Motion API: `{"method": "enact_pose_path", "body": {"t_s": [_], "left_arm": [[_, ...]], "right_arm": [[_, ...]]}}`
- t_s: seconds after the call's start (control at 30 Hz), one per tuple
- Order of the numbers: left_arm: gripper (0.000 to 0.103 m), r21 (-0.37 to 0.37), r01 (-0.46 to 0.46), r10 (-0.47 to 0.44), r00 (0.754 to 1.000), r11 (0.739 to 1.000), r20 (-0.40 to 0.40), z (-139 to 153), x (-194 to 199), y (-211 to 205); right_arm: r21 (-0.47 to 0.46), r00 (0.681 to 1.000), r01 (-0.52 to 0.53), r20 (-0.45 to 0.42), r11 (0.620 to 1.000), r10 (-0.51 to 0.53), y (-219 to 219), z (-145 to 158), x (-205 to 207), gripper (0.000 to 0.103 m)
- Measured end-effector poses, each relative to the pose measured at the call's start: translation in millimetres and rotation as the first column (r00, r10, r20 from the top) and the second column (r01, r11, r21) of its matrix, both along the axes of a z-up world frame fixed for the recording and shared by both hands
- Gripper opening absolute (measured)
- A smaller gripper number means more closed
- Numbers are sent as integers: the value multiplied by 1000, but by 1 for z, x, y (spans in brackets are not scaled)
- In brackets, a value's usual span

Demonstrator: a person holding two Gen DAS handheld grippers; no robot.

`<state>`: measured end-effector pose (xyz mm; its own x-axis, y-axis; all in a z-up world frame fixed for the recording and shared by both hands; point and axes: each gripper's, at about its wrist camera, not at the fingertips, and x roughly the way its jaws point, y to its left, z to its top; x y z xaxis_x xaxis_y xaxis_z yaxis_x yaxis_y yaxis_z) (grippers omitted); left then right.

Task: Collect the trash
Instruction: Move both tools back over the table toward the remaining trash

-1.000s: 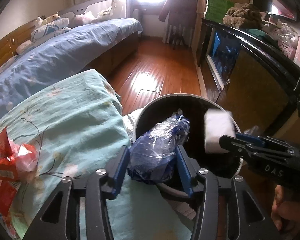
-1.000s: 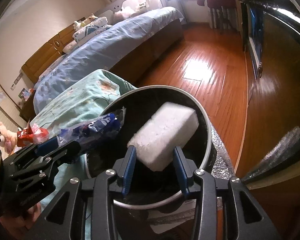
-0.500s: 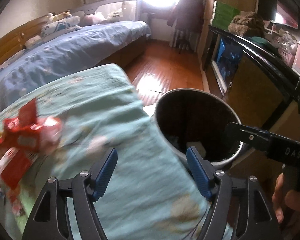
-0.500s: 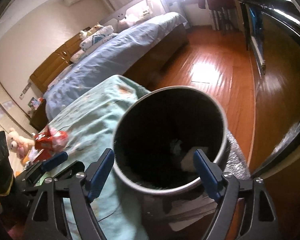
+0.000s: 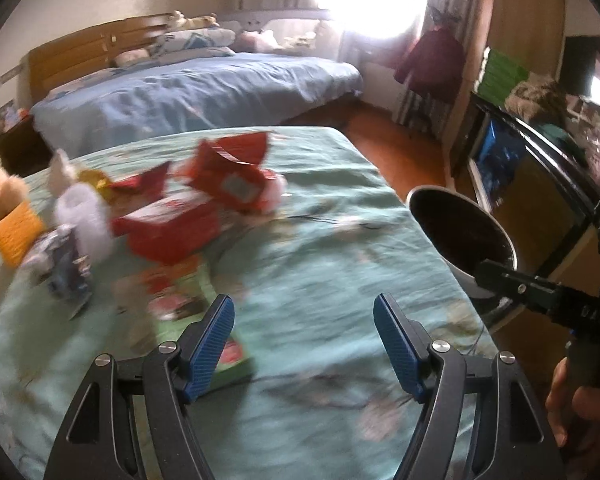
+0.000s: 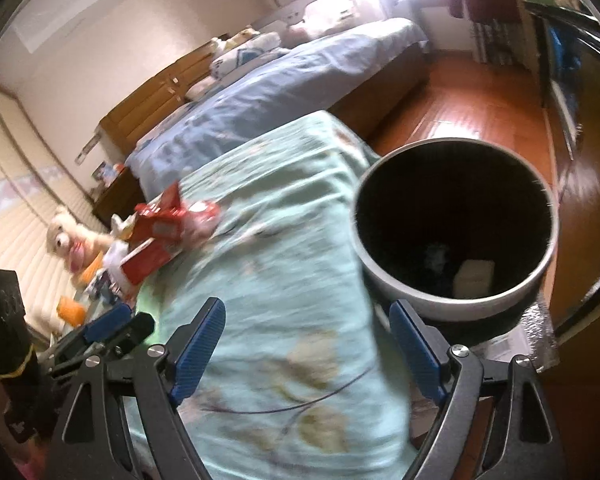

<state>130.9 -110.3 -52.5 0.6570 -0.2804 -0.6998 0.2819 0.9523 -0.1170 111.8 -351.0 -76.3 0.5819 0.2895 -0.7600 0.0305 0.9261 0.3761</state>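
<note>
Blurred trash lies on a teal floral cloth (image 5: 332, 248): red wrappers (image 5: 232, 180), a red box (image 5: 168, 232), a blue-and-white packet (image 5: 68, 268) and a green box (image 5: 232, 360) by my left finger. My left gripper (image 5: 303, 304) hovers over the cloth, open, with nothing between its fingers. My right gripper (image 6: 307, 308) is open and empty over the cloth's edge, just left of the round bin (image 6: 452, 200). In the bin lie a white foam block (image 6: 474, 278) and a dark blue bag (image 6: 436, 258). The right gripper's finger (image 5: 500, 278) reaches in front of the bin (image 5: 460, 236).
A plush toy (image 6: 64, 236) and an orange item (image 5: 16, 232) sit at the cloth's far left. Behind stands a bed with a blue cover (image 5: 200, 92). A black cabinet (image 5: 540, 168) lines the right side, with wooden floor (image 6: 480, 92) between. A hand (image 5: 580, 412) holds the right gripper.
Both grippers opened and let go: the blue bag and the white foam block dropped into the bin. Both then swung left, away from the bin and over the cloth towards the trash pile.
</note>
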Motion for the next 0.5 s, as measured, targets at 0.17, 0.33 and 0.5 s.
{"method": "enact_pose_path", "body": {"t_s": [0.17, 0.33, 0.5], "left_arm": [[72, -20, -53, 54, 998, 998, 29, 14, -20, 31], [72, -21, -114, 115, 992, 993, 47, 16, -42, 60], [72, -23, -173, 173, 984, 985, 34, 14, -55, 79]], "right_arm": [[-1, 998, -64, 1, 998, 64, 35, 1, -5, 86], [-12, 992, -125, 15, 992, 125, 69, 2, -8, 86], [-13, 984, -178, 16, 984, 179, 99, 0, -10, 88]]}}
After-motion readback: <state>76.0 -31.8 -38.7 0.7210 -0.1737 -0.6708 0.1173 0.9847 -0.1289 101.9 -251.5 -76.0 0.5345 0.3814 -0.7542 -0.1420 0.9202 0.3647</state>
